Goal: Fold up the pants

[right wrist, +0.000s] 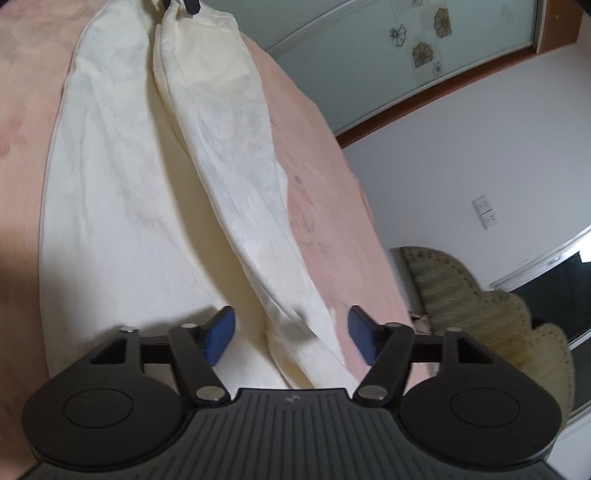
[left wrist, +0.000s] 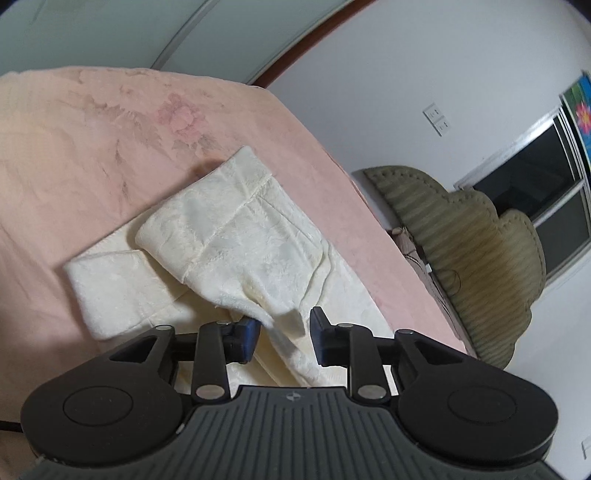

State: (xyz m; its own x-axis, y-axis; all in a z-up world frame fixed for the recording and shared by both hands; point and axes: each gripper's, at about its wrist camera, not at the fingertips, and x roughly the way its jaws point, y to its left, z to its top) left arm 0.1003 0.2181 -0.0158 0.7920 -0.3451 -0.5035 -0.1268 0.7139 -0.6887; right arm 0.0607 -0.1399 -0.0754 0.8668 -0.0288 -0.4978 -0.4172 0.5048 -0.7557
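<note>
Cream-white pants [left wrist: 236, 243] lie on a pink bedspread [left wrist: 74, 147]. In the left wrist view the two cuffed leg ends overlap and one leg runs down between the fingers. My left gripper [left wrist: 284, 334] is open, with a raised fold of the cloth between its fingertips; the pads are not pressed on it. In the right wrist view the pants [right wrist: 147, 166] stretch away as two long legs. My right gripper [right wrist: 291, 332] is wide open over the near end of the right leg. The other gripper's tip [right wrist: 184, 4] shows at the top edge, at the far end of the pants.
The pink bed [right wrist: 325, 192] ends at its right edge. Beyond it stands an olive tufted headboard or chair [left wrist: 461, 243], also in the right wrist view [right wrist: 480, 314]. A white wall with a switch plate [left wrist: 437, 118] and a dark window [left wrist: 535, 184] are behind.
</note>
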